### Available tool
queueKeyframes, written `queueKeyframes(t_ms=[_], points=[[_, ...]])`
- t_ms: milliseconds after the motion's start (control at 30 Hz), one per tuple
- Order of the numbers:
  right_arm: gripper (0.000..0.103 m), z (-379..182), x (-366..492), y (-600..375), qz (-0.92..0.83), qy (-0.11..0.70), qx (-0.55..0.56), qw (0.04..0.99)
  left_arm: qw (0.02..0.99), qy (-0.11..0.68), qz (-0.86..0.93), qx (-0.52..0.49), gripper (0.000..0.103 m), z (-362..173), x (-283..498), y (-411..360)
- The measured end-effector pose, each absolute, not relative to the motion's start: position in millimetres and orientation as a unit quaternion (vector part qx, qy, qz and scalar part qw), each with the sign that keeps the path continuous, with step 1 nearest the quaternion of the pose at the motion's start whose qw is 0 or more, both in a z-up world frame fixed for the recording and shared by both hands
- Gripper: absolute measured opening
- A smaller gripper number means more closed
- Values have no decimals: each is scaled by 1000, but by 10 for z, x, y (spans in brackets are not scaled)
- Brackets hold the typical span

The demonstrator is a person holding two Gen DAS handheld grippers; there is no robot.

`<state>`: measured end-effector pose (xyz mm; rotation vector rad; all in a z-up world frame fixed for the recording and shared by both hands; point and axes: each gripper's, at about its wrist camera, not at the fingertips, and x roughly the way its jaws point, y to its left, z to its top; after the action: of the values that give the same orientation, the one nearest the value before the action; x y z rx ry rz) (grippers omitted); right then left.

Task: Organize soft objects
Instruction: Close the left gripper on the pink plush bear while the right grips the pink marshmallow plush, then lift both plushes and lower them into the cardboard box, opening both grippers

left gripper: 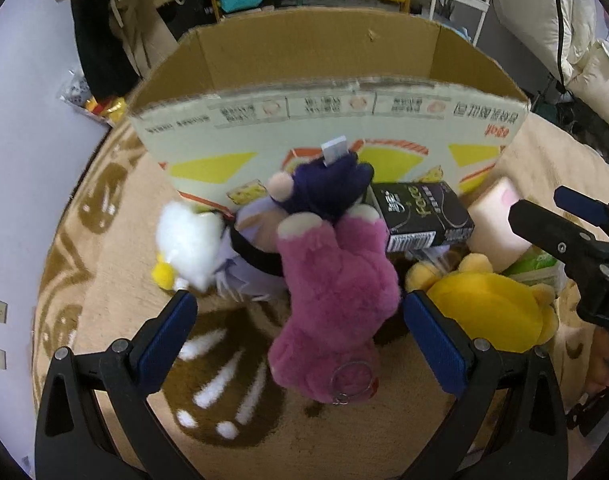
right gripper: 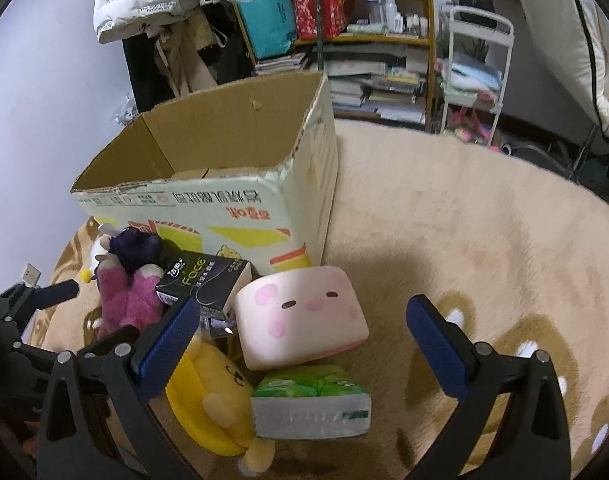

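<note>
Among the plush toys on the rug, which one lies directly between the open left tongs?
The magenta plush bear, the one with a metal key ring. The yellow plush sits outside the right finger, and the white plush beyond the left one.

An open cardboard box (right gripper: 208, 184) stands on the rug (right gripper: 464, 240). Before it lie a bear plush (left gripper: 336, 292), a tissue box (right gripper: 208, 280) just right of it, then a face cushion (right gripper: 304, 316). Nearer lie a duck plush (right gripper: 212, 396) and a tissue pack (right gripper: 312, 408), side by side.
</note>
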<state>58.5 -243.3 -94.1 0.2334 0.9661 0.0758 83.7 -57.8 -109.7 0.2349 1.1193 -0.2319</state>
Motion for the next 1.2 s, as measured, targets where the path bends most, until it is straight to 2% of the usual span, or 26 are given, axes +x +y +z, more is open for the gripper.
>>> queueKeyframes(t_ms=[233,400,500,667,733,967,1200], points=[[99,-1088,694,-2497,45,485,126,864,819,552,-109,117,102,-1262,896,-641],[88,-1152,723,-2516,50,493,134,858,812,562,-111,114,101,-1326,898,-661],[81,-1165,735,-2525,59,496,141,855,806,570,-117,103,90,-1375,935,-631],[73,-1159,722,-2507,64,495,135,856,792,591,-123,85,60,-1520,982,-546],[71,-1160,720,-2503,65,494,132,857,790,594,-131,73,53,-1538,986,-532],[58,-1141,694,-2453,63,492,116,861,796,586,-133,69,48,-1541,977,-506],[48,-1065,623,-2416,58,480,99,870,812,566,-115,77,48,-1389,775,-466]])
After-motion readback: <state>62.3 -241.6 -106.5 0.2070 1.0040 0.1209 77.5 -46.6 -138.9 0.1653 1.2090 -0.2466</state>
